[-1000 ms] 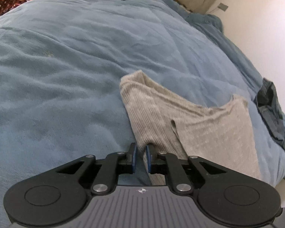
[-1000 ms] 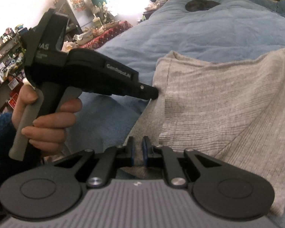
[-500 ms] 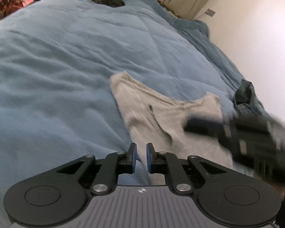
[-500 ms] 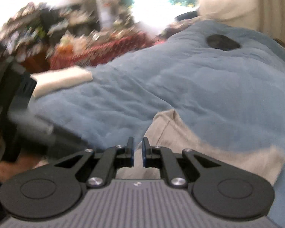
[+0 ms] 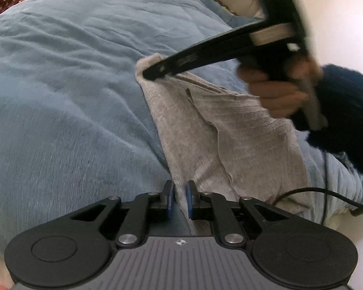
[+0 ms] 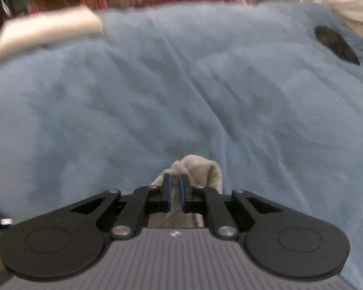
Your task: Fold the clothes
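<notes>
From the left wrist view, the grey garment (image 5: 220, 140) lay on the blue blanket (image 5: 65, 101), stretched from the near edge to the far corner. The left gripper (image 5: 178, 199) had its pads almost together, with the near hem of the garment between them, so it seemed to be grasping the hem. The right gripper (image 5: 148, 74) came in from the upper right, held by a hand (image 5: 276, 89) in a dark sleeve (image 5: 346, 111), and its tip pinched the far corner of the cloth. A black cable (image 5: 326, 192) lay beside the garment on the right.

From the right wrist view, the right gripper (image 6: 176, 189) was clenched, and a bunched piece of the garment (image 6: 196, 169) stood up around and beyond its fingertips. A white folded thing (image 6: 46, 31) lay far on the blanket (image 6: 157, 96), and a dark patch (image 6: 336, 44) to the far right; this view was blurred.

I judge that the step was to hold one edge by both ends. The next move probably needs both ends lifted together and carried over the rest of the cloth, keeping the edge tight.

No container was visible in either view.
</notes>
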`<action>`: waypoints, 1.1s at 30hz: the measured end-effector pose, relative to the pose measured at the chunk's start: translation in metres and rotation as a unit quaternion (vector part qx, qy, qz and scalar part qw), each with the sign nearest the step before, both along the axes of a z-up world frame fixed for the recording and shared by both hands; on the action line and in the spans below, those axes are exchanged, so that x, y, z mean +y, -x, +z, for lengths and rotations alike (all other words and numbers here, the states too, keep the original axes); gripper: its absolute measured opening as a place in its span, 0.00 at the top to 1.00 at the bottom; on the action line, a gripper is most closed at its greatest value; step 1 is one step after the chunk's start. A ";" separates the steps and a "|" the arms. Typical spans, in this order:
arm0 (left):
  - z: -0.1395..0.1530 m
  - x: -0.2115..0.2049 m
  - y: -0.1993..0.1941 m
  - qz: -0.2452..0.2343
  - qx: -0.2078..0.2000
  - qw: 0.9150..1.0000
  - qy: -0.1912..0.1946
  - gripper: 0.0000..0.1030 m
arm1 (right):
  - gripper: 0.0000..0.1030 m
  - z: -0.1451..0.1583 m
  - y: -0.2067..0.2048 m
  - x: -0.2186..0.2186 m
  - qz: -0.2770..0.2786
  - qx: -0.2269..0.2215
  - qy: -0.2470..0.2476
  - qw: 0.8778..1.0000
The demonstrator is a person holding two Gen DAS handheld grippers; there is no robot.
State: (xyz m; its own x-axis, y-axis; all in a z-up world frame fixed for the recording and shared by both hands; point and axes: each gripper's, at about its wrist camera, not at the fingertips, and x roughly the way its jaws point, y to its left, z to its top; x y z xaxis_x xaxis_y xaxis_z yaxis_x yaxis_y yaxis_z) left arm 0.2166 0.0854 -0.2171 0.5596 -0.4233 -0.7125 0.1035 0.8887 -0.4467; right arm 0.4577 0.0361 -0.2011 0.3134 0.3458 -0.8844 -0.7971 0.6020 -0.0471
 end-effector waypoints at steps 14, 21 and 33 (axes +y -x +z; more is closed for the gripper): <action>0.004 -0.010 0.024 0.043 0.023 0.999 0.001 0.89 | 1.00 -0.004 -0.016 0.020 -0.022 -0.013 0.035 0.999; 0.039 -0.001 0.049 0.002 -0.020 0.999 -0.042 0.90 | 0.95 0.064 0.010 -0.011 -0.053 -0.050 -0.038 0.997; 0.068 -0.005 0.020 -0.031 -0.058 0.998 0.014 0.90 | 0.92 0.058 0.170 -0.135 -0.174 -0.053 -0.091 0.979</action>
State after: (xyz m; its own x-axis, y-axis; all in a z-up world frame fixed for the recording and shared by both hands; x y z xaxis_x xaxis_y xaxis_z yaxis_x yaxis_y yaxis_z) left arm 0.1971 0.0807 -0.1488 0.6097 -0.4791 -0.6315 0.2113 0.8661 -0.4531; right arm 0.2874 -0.0988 -0.1426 0.5271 0.3510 -0.7739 -0.5389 0.8422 0.0149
